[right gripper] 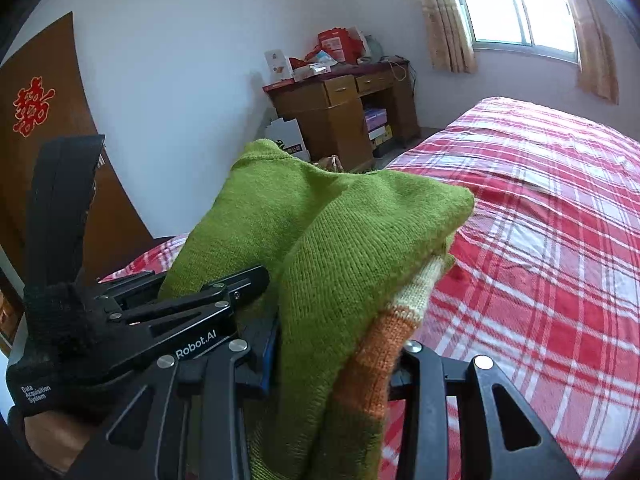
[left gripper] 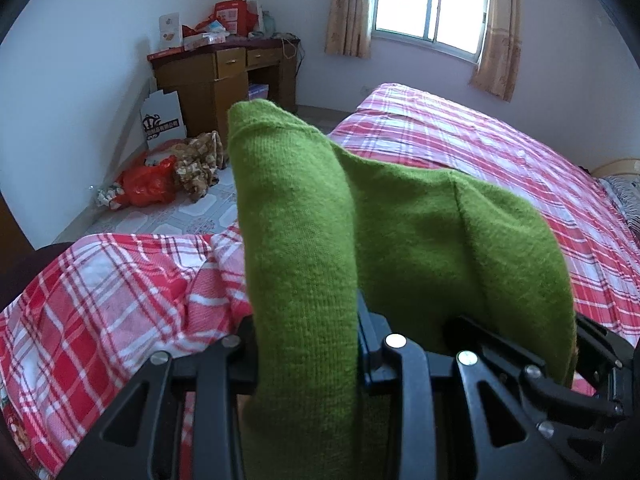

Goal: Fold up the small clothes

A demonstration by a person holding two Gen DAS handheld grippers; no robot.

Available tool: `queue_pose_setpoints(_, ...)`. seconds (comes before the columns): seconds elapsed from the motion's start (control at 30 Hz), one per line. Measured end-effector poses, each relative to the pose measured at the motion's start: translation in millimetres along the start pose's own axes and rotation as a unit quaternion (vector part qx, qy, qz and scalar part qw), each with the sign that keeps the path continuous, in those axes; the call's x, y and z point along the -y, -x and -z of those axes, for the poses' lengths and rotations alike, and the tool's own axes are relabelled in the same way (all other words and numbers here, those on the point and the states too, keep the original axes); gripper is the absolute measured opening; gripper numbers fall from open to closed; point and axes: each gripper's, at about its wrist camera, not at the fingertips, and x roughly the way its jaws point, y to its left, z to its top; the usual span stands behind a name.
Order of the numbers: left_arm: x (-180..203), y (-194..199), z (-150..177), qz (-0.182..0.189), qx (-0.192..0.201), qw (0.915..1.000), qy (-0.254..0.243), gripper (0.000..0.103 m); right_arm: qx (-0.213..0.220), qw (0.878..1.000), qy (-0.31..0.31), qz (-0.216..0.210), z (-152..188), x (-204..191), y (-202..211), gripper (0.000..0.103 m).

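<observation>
Left wrist view: a green knitted sweater (left gripper: 304, 248) fills the middle, held up above the bed (left gripper: 480, 152). One fold rises like a column from between the left gripper (left gripper: 306, 360) fingers, which are clenched on it; the rest drapes away to the right. Right wrist view: the same sweater (right gripper: 340, 248), with an orange and cream striped band low down, is bunched between the right gripper (right gripper: 332, 368) fingers, which grip it too. The left gripper (right gripper: 224, 292) shows at its left, clamped on the cloth and held by a black-gloved hand (right gripper: 52, 340). Below lies a red and white plaid sheet (right gripper: 540, 240). Past the bed's far corner stand a cluttered wooden desk (left gripper: 224, 76), a curtained window (left gripper: 432, 0) and bags (left gripper: 148, 184) on the floor.
</observation>
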Motion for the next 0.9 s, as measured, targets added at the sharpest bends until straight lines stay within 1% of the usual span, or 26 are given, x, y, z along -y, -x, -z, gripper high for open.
queue_pose_setpoints(0.2,2,-20,-3,-0.01,-0.01,0.9999,0.005,0.034,-0.004,1.0,0.025,0.011,-6,11,-25,0.038)
queue_pose_setpoints(0.37,3,-32,-5,-0.026,-0.013,0.9996,0.004,0.034,-0.009,0.998,0.059,0.033,-9,16,-47,0.038)
queue_pose_setpoints(0.43,3,-34,-5,-0.03,-0.015,0.9994,0.007,0.034,-0.014,0.998,0.057,0.035,-9,21,-54,0.038)
queue_pose_setpoints(0.5,1,-36,-4,-0.031,-0.016,0.9993,0.01,0.035,-0.027,0.998,0.042,0.031,-7,31,-64,0.038)
queue_pose_setpoints(0.53,1,-38,-3,-0.031,-0.017,0.9993,0.012,0.037,-0.034,0.998,0.035,0.028,-6,34,-67,0.038)
queue_pose_setpoints(0.63,-3,-43,-1,-0.04,-0.014,0.9989,0.018,0.056,-0.05,0.999,-0.004,0.0,-6,51,-73,0.04)
queue_pose_setpoints(0.67,-8,-44,-1,-0.034,-0.014,0.9989,0.029,0.06,-0.055,0.998,-0.012,-0.005,-6,55,-74,0.041)
queue_pose_setpoints(0.7,-11,-45,-1,-0.027,-0.016,0.9987,0.039,0.062,-0.057,0.998,-0.019,-0.009,-5,57,-74,0.046)
queue_pose_setpoints(0.73,-19,-45,-1,-0.017,-0.019,0.9979,0.059,0.069,-0.058,0.998,-0.029,-0.013,-5,61,-73,0.05)
queue_pose_setpoints(0.77,-28,-46,0,-0.008,-0.024,0.9965,0.08,0.076,-0.063,0.997,-0.047,-0.02,-5,66,-73,0.062)
queue_pose_setpoints(0.8,-33,-47,1,0.0,-0.028,0.9952,0.094,0.079,-0.069,0.995,-0.063,-0.029,-4,72,-73,0.07)
queue_pose_setpoints(0.87,-45,-51,2,0.021,-0.039,0.991,0.126,0.085,-0.08,0.989,-0.103,-0.064,-7,85,-73,0.07)
queue_pose_setpoints(0.9,-47,-52,3,0.025,-0.041,0.9899,0.134,0.086,-0.081,0.986,-0.12,-0.08,-11,90,-73,0.07)
